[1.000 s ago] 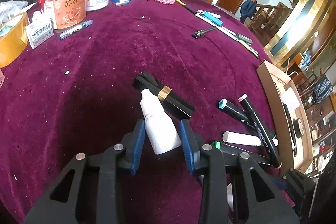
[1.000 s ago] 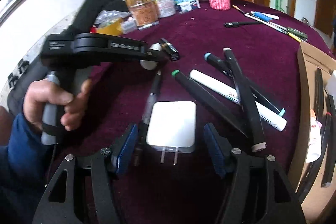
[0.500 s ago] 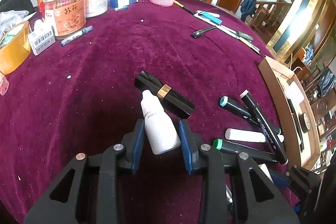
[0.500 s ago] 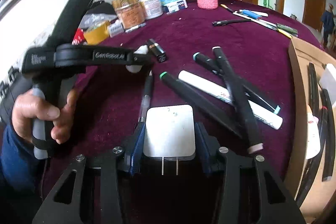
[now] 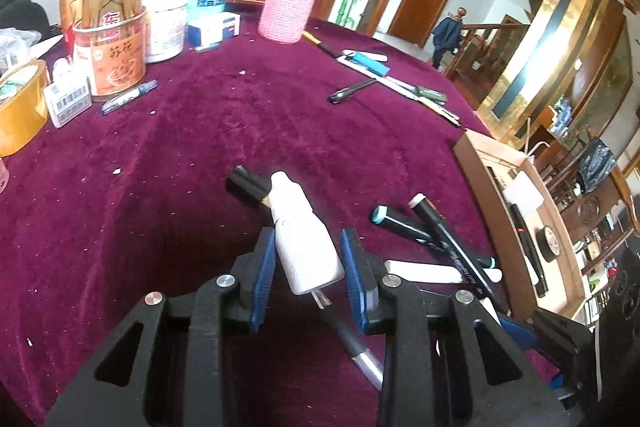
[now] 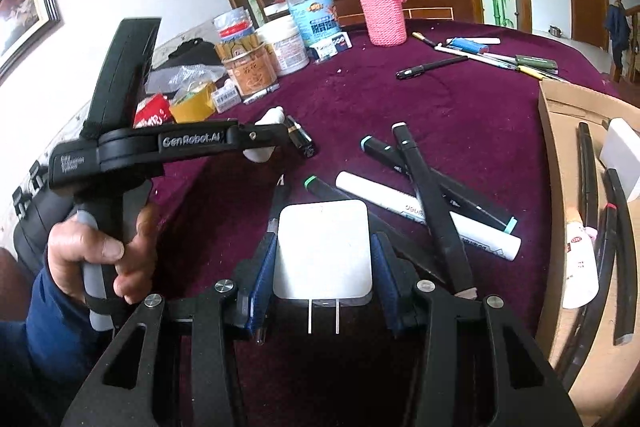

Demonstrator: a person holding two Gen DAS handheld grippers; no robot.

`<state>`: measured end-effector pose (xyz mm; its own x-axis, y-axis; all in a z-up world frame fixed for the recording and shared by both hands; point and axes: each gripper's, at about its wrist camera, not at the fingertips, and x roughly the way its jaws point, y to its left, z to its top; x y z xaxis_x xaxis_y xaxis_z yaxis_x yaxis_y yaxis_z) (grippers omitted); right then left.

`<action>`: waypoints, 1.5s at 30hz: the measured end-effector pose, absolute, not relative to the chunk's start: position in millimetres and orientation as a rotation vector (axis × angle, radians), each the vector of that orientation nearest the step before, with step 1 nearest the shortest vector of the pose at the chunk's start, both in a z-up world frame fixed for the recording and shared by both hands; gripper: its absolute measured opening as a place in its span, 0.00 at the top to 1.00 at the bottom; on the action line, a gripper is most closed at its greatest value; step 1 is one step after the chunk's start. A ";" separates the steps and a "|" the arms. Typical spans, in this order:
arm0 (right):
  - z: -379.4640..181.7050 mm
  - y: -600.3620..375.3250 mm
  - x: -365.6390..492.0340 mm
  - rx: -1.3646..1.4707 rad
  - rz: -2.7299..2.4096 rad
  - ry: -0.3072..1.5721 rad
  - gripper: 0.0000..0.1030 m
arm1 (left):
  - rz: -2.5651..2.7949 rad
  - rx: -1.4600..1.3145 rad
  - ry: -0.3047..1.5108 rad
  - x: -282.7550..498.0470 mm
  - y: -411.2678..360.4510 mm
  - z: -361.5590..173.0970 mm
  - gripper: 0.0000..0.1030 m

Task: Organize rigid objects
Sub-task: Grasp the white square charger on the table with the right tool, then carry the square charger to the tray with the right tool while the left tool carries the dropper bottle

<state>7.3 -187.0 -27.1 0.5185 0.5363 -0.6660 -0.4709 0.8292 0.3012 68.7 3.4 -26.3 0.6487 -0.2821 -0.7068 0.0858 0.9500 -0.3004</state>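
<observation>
Left gripper [image 5: 307, 263]: its blue-padded jaws are clamped on the lower body of a small white plastic dropper bottle [image 5: 304, 241], nozzle pointing forward and away; the bottle is tilted and appears raised off the dark crimson velvet tablecloth [image 5: 200, 147], though contact with the cloth beneath cannot be confirmed; just behind its nozzle lies a black cylindrical tube with a gold band [image 5: 248, 185]. Right gripper [image 6: 324, 267]: jaws pressed against both sides of a flat white square plug adapter [image 6: 323, 253], its two metal prongs pointing back toward the camera; the adapter sits above a silver-tipped pen [image 6: 276, 203] lying on the cloth. Just right of the adapter, a loose heap of markers: a black marker with a green end [image 6: 320, 187], a white marker [image 6: 424, 213], a black marker with a teal end [image 6: 380, 151] and a black marker with a pale end [image 6: 432, 203] crossed over them. At the right table edge, a brown cardboard box [image 6: 554, 163] holds several dark pens and a white block. At the far side stand an orange printed tin [image 5: 114, 55], a pink knitted bottle sleeve [image 5: 286, 7] and a roll of yellow-brown tape [image 5: 18, 107]; a black pen [image 5: 352, 91] lies apart near the middle.
</observation>
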 end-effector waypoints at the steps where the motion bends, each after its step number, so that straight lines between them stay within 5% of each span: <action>1: -26.6 -188.8 7.7 0.096 0.606 0.825 0.60 | -0.218 -0.249 0.840 68.1 1.7 -25.9 0.71; 26: 6.4 -259.7 -5.3 0.274 0.434 0.731 0.59 | -0.409 -0.228 0.835 46.3 -49.0 1.0 0.71; 45: 12.8 -387.1 -30.6 0.415 0.187 0.654 0.59 | -0.647 -0.093 0.895 21.4 -202.8 9.9 0.71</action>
